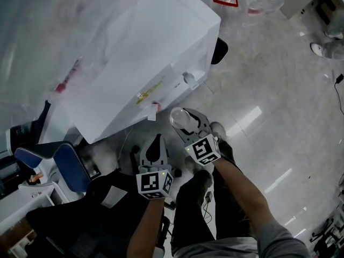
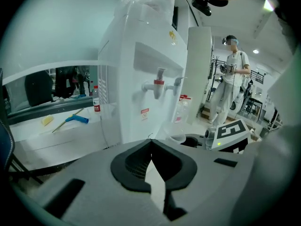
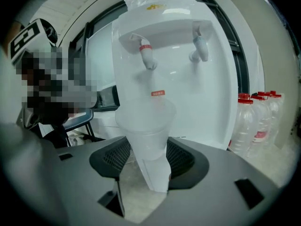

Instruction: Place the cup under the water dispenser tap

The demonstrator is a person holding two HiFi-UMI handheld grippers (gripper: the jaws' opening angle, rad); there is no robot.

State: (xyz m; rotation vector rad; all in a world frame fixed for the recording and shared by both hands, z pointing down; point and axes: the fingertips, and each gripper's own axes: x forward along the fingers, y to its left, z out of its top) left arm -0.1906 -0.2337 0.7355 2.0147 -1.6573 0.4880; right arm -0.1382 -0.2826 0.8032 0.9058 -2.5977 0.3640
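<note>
As jaws gape, right gripper (image 1: 188, 123) clasps cup (image 3: 146, 126).

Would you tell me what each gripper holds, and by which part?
The right gripper clamps the clear cup around its lower body; the left gripper holds nothing.
</note>
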